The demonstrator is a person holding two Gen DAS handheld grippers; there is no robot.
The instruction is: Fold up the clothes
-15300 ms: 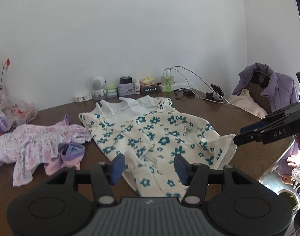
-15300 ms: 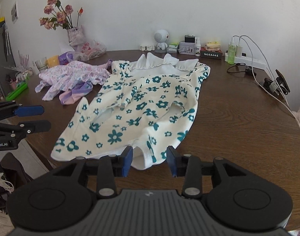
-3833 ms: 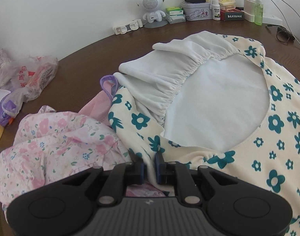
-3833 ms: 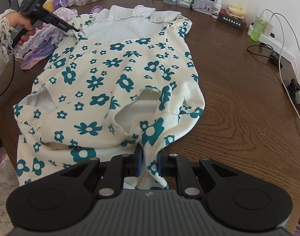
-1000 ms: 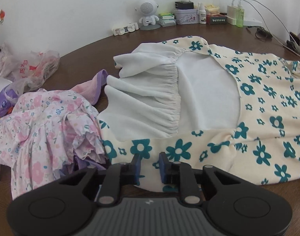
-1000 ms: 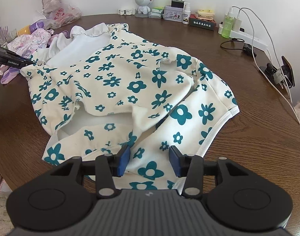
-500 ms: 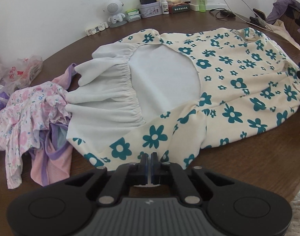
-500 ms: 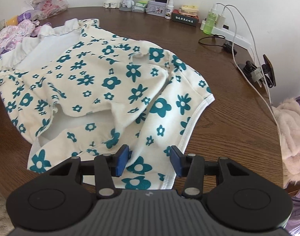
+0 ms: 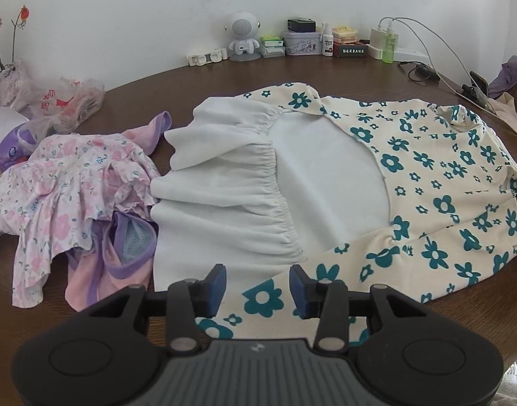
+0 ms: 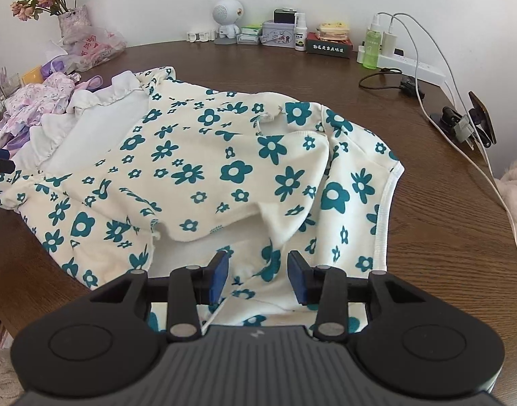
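A cream dress [image 9: 427, 182] printed with teal flowers lies spread across the middle of the brown wooden table [image 10: 265, 67], rumpled rather than flat. Its white lining [image 9: 326, 176] shows through a wide rounded opening, edged by a gathered white ruffle [image 9: 231, 182] that bunches toward the pile of pink and purple clothes [image 9: 75, 196] just beside it. From the other end, the printed cloth is doubled over itself in loose folds, with a white-trimmed hem [image 10: 387, 209] curving along the side nearest the cables, and a flap turned back to bare the pale inside. The left gripper [image 9: 256, 286] hangs over the near edge of the dress with its blue-padded fingers [image 9: 215, 284] set apart, nothing between them but the cloth lying below. The right gripper [image 10: 258, 275] is likewise spread wide over the opposite end, its pads [image 10: 296, 279] clear of the fabric. Along the wall stand a small white robot-shaped speaker [image 9: 242, 35], a tin [image 9: 300, 42], a green bottle [image 10: 371, 49] and a power strip [image 10: 417, 67] with white cables [image 10: 461, 115] trailing over the table. A vase of dried roses [image 10: 68, 17] sits in the far corner by a crumpled plastic bag [image 10: 95, 50].
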